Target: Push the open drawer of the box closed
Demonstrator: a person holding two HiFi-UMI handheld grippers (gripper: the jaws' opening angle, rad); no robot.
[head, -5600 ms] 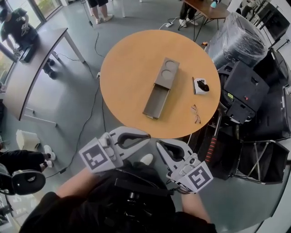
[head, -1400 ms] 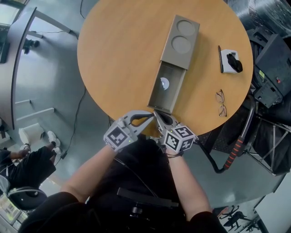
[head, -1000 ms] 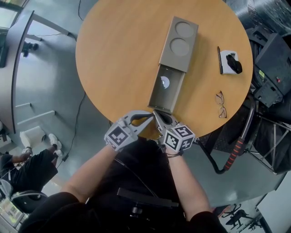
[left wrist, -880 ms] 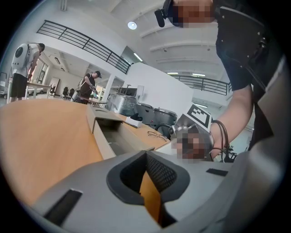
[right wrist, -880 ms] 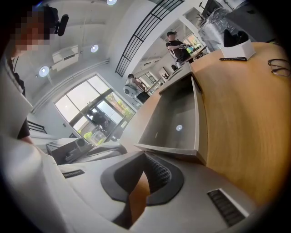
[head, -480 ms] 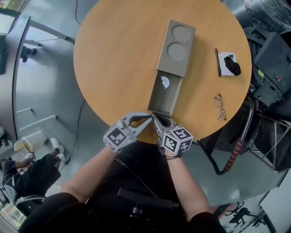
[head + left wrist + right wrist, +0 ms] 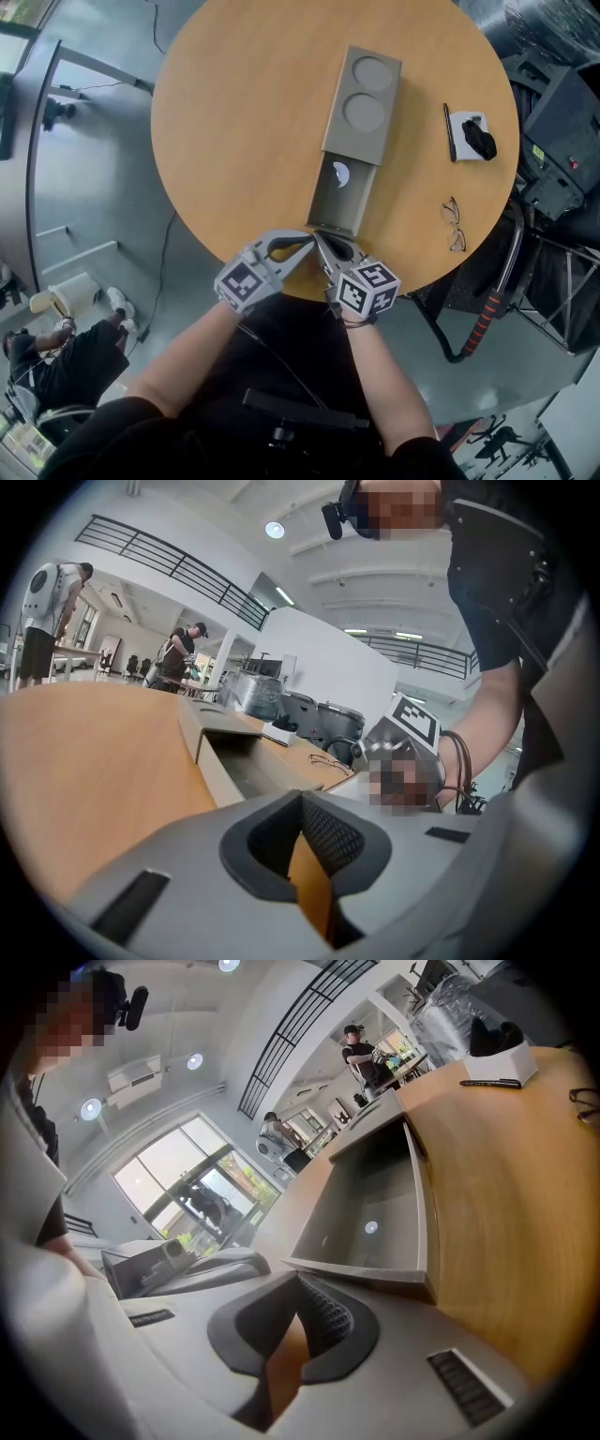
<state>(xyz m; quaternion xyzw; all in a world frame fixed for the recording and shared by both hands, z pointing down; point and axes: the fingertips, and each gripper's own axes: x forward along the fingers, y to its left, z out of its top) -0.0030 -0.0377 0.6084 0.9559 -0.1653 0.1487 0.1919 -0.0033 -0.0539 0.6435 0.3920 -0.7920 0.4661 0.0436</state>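
Observation:
A long grey box (image 7: 363, 103) with two round recesses on top lies on the round wooden table (image 7: 234, 141). Its open drawer (image 7: 337, 197) points toward me, and a white disc inside shows half under the box's edge. My left gripper (image 7: 307, 243) and right gripper (image 7: 322, 241) are both shut, side by side at the drawer's front wall, near the table's near edge. In the left gripper view the shut left gripper (image 7: 302, 801) has the drawer (image 7: 225, 761) just ahead. In the right gripper view the right gripper (image 7: 298, 1285) sits against the drawer front (image 7: 361, 1274).
To the right of the box lie a pair of glasses (image 7: 454, 223), a pen (image 7: 448, 132) and a white holder (image 7: 473, 136) with a black object. Black equipment and a folded frame (image 7: 553, 281) crowd the floor to the right. People stand far behind the table.
The drawer has slid partway into the box: its exposed length is shorter and the white disc is now half covered. Both grippers stayed shut at the drawer front.

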